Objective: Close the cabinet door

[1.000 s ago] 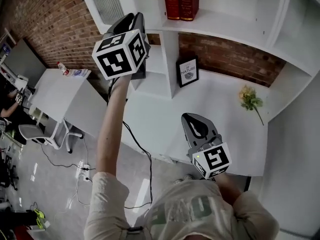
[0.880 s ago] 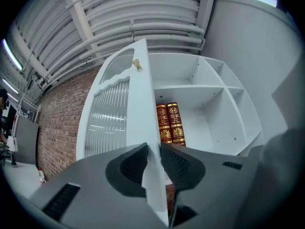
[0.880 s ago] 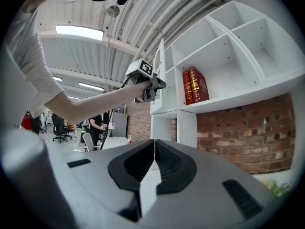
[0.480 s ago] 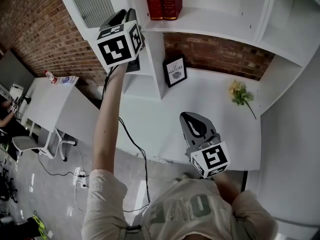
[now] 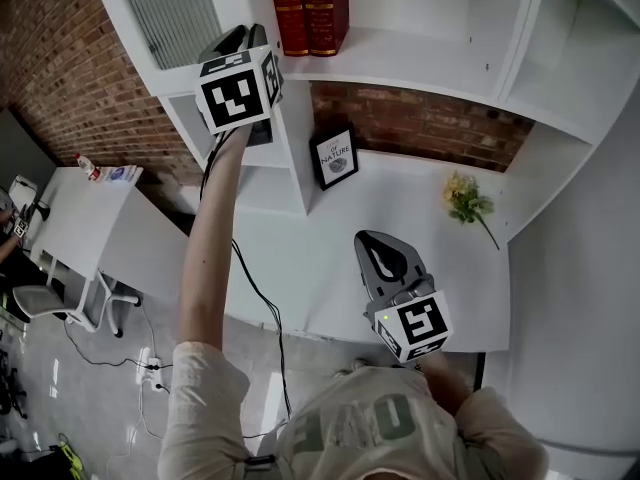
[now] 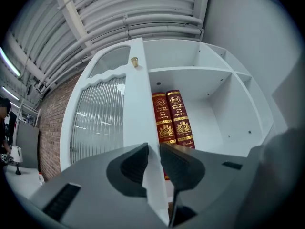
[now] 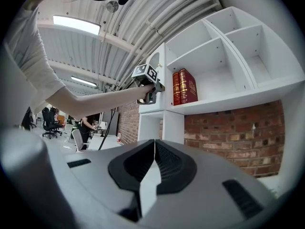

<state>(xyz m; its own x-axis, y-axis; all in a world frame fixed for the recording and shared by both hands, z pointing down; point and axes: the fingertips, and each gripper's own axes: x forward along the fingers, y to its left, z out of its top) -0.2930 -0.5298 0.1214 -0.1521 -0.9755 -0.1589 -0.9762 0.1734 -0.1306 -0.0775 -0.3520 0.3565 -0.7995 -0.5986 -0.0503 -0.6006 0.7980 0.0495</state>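
Left gripper [image 6: 153, 157] is clamped on the door [image 6: 97, 123] edge, far left above the surface [image 5: 300, 258], so I can swing it over the books [image 6: 172, 120]. Door stands open. Right gripper [image 7: 153, 152] closed and empty, parked low, clear of the swing.

Between left gripper [image 5: 243, 40] and right gripper [image 5: 374, 240], a framed sign [image 5: 336, 157] reads "NATURE"; the books' [image 6: 172, 118] gold print is illegible.
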